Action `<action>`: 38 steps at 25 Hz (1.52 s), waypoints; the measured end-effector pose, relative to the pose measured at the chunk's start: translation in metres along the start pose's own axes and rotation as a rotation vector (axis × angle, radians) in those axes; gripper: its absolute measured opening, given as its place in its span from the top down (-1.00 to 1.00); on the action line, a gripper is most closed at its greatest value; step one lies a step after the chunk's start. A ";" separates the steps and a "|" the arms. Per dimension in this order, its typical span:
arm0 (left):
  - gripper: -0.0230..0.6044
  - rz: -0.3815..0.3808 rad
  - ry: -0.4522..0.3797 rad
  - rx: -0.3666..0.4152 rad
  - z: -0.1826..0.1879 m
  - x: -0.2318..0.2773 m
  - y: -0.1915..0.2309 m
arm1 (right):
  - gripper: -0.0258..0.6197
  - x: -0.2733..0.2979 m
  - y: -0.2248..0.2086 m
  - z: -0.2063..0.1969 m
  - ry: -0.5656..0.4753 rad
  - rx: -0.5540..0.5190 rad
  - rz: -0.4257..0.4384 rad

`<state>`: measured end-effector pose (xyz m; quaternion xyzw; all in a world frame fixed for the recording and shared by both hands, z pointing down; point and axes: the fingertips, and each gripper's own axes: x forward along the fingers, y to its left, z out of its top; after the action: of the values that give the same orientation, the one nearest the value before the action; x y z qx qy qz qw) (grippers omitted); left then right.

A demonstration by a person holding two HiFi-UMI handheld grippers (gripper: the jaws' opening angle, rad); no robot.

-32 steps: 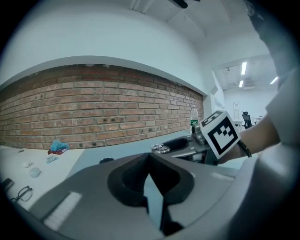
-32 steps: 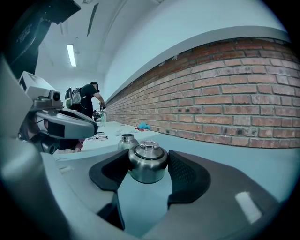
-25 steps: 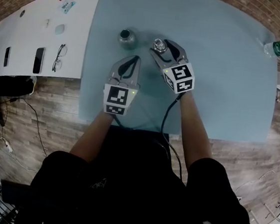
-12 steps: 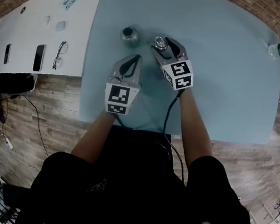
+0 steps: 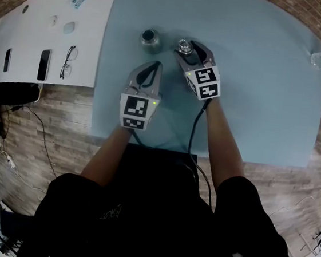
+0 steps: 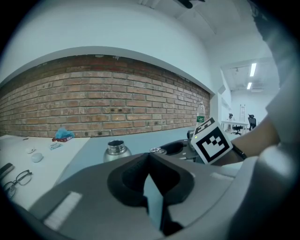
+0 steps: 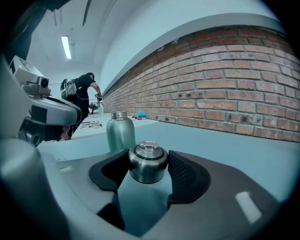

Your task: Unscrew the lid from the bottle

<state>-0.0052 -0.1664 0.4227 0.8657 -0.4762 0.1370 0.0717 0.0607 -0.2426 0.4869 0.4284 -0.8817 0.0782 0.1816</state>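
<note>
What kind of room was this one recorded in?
Most likely an office or lab workspace: a bare brick wall behind a pale blue table, strip ceiling lights and an office chair farther back, and a white desk alongside carrying glasses and phones.

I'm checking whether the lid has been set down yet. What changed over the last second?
The right gripper, shut on the lid, sank slightly toward the table beside the open bottle; whether the lid touches the table cannot be told. The left gripper stayed shut and empty, the bottle in place.
</note>
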 end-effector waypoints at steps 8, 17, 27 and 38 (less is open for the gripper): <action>0.93 -0.005 0.010 -0.004 -0.002 0.005 0.003 | 0.10 0.005 -0.005 -0.005 0.029 -0.012 -0.008; 0.93 -0.001 0.018 -0.008 -0.004 0.007 0.004 | 0.10 0.009 -0.009 -0.010 0.066 -0.007 -0.018; 0.93 0.000 0.022 -0.014 -0.006 0.008 0.006 | 0.10 0.015 -0.009 -0.018 0.165 -0.012 -0.033; 0.93 0.009 0.017 -0.023 -0.005 0.004 0.009 | 0.10 0.022 -0.007 -0.028 0.261 -0.063 -0.038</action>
<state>-0.0112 -0.1732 0.4288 0.8614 -0.4810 0.1395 0.0849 0.0607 -0.2541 0.5214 0.4252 -0.8444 0.1019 0.3096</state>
